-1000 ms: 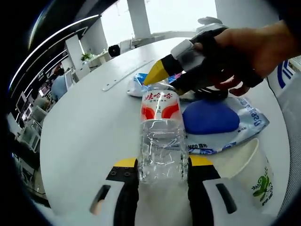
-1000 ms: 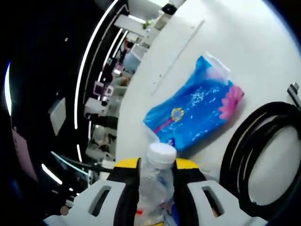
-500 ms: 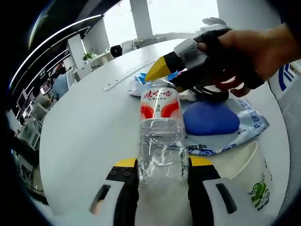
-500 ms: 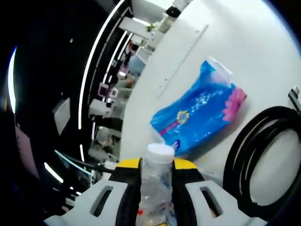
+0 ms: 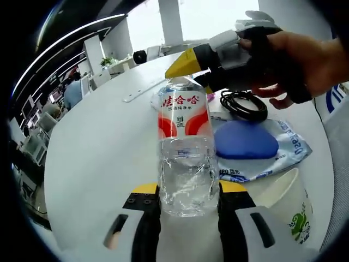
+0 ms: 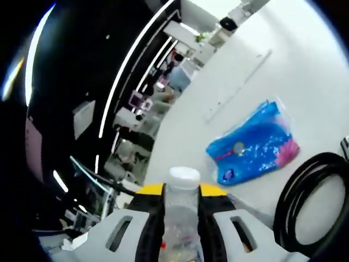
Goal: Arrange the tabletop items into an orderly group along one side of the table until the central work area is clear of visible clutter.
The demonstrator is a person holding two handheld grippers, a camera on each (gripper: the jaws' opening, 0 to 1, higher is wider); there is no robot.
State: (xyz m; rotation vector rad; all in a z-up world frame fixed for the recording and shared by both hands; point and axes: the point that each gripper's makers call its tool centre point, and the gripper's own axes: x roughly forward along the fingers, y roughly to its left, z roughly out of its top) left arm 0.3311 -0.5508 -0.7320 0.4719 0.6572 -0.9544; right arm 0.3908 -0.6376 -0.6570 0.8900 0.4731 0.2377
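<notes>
Left gripper view, nearest first: left gripper point(image 5: 188, 197) clamped on the base of a clear water bottle point(image 5: 185, 158), yellow-tipped jaws pressed to either side. Just to the right, a white paper cup point(image 5: 286, 204) lying on its side on the white table point(image 5: 103, 147). Beyond that, a wet-wipes pack point(image 5: 248, 143) with a blue lid, touching or nearly touching the cup. Farther off, a coiled black cable point(image 5: 244, 103). At the bottle's top, the right gripper point(image 5: 188, 60), held in a hand point(image 5: 294, 60).

Right gripper view: right gripper point(image 6: 181, 192) closed narrowly around the bottle's neck just under the white cap point(image 6: 183, 174). Past it, a blue tissue packet point(image 6: 253, 144) flat on the table, and the cable point(image 6: 305, 202) to the right.

Judged as mid-carry of the bottle toward one side. Best done by keeping both grips firm and level, steering wide of the cup and wipes, setting the base down flat before releasing the neck.
</notes>
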